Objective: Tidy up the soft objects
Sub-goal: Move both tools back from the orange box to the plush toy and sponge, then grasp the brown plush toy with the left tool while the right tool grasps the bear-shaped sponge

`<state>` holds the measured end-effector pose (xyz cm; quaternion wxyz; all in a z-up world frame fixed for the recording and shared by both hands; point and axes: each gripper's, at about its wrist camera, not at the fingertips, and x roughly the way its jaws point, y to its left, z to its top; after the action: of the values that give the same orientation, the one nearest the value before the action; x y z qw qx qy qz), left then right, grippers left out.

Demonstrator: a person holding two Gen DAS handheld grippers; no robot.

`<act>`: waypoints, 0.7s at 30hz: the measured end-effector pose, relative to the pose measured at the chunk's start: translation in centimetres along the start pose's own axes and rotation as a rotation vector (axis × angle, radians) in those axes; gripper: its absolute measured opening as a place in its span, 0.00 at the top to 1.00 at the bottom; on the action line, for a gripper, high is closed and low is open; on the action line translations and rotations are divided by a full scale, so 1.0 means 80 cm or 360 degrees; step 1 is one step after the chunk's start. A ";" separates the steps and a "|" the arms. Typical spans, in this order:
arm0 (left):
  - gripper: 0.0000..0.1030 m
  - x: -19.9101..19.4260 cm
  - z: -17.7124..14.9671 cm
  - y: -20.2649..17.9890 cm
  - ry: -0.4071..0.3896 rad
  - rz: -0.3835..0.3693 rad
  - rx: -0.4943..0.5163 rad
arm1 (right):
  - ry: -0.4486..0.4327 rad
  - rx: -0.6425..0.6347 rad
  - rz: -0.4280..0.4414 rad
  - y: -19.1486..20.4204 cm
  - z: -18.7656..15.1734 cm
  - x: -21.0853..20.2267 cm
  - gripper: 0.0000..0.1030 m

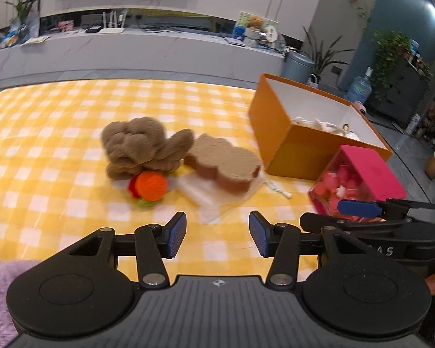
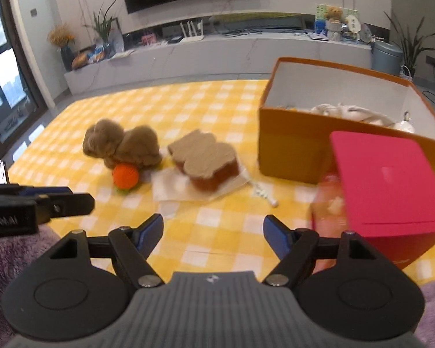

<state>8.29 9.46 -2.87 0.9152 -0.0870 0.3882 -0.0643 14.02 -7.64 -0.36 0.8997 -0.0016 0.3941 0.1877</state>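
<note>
Nearest, the left gripper hovers above the yellow checked surface with its blue pads spread apart and nothing between them. The right gripper hangs beside it, likewise spread wide and empty, both pointing level toward the far edge.

Just beyond the right gripper, at the near right corner, stands a pink box with pink and white pieces showing through its clear side. In the middle of the surface lie the soft things: an orange ball touching the front of a brown plush toy, and a flat tan cushion resting on a white sheet with a small white cord beside it. Behind the pink box, toward the far right edge, sits the open orange box, already holding something white.

The likely step is reaching for a soft item to box it. It is probably best to come down over the ball or cushion with the pads straddling it, then squeeze gently so that the plush compresses without slipping.
</note>
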 end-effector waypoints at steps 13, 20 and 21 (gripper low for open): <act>0.44 0.005 0.003 0.055 -0.0059 0.0023 -0.0113 | -0.0020 -0.0073 -0.0008 0.027 0.016 0.049 0.27; 0.32 0.017 0.025 0.064 -0.0090 0.0044 -0.0077 | 0.0064 -0.0164 0.0041 0.042 0.044 0.082 0.27; 0.32 0.020 0.028 0.065 -0.0087 0.0054 -0.0061 | 0.0073 -0.0172 0.0052 0.044 0.048 0.085 0.27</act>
<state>11.26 14.46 -3.51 0.9246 -0.0996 0.3657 -0.0388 19.77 -1.53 -2.06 0.8859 -0.0480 0.4037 0.2234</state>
